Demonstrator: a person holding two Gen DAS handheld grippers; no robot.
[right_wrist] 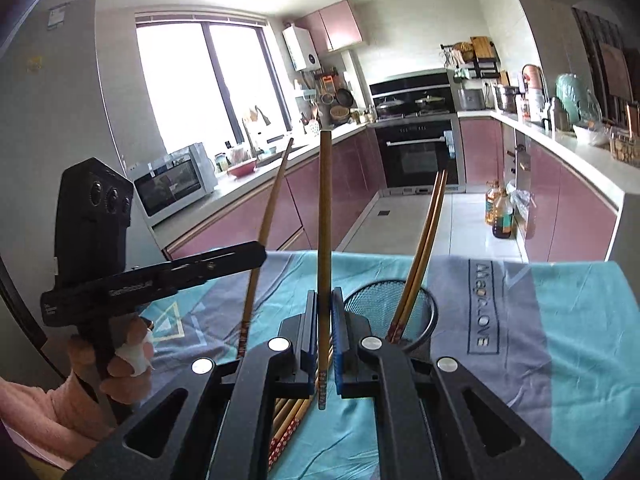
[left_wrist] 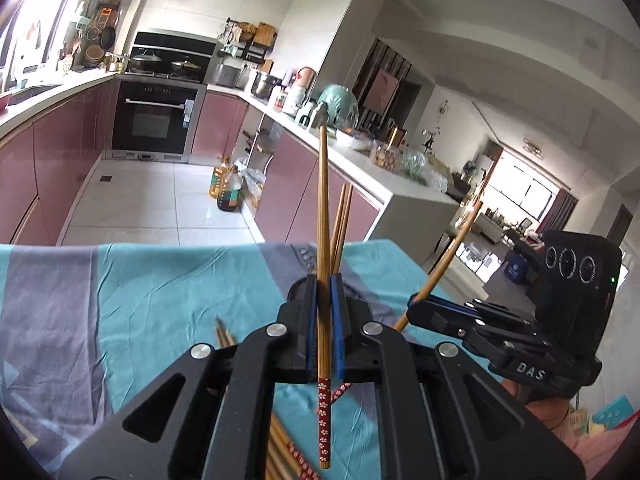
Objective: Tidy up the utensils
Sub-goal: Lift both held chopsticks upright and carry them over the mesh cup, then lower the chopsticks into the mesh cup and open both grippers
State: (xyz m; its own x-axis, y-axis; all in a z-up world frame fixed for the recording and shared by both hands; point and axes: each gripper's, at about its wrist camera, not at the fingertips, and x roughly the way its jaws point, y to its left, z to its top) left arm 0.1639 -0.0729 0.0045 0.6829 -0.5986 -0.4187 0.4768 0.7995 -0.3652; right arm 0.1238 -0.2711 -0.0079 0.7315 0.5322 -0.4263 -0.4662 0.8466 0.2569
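My left gripper (left_wrist: 324,280) is shut on a wooden chopstick (left_wrist: 323,216) with a red flowered end, held upright above the cloth. My right gripper (right_wrist: 325,294) is shut on another upright chopstick (right_wrist: 325,208). Each gripper shows in the other's view: the right gripper (left_wrist: 416,300) with its chopstick (left_wrist: 452,248), the left gripper (right_wrist: 256,250) with its chopstick (right_wrist: 268,220). A black mesh holder (right_wrist: 432,320) stands just right of my right gripper with two chopsticks (right_wrist: 424,248) leaning in it. Several loose chopsticks (right_wrist: 286,424) lie on the cloth under the grippers; they also show in the left wrist view (left_wrist: 280,444).
A teal and grey cloth (right_wrist: 560,340) covers the table. Beyond its far edge is the kitchen floor (left_wrist: 160,196) with oil bottles (left_wrist: 226,188), pink cabinets and an oven (left_wrist: 154,120). A person's hand (right_wrist: 124,356) holds the left gripper's handle.
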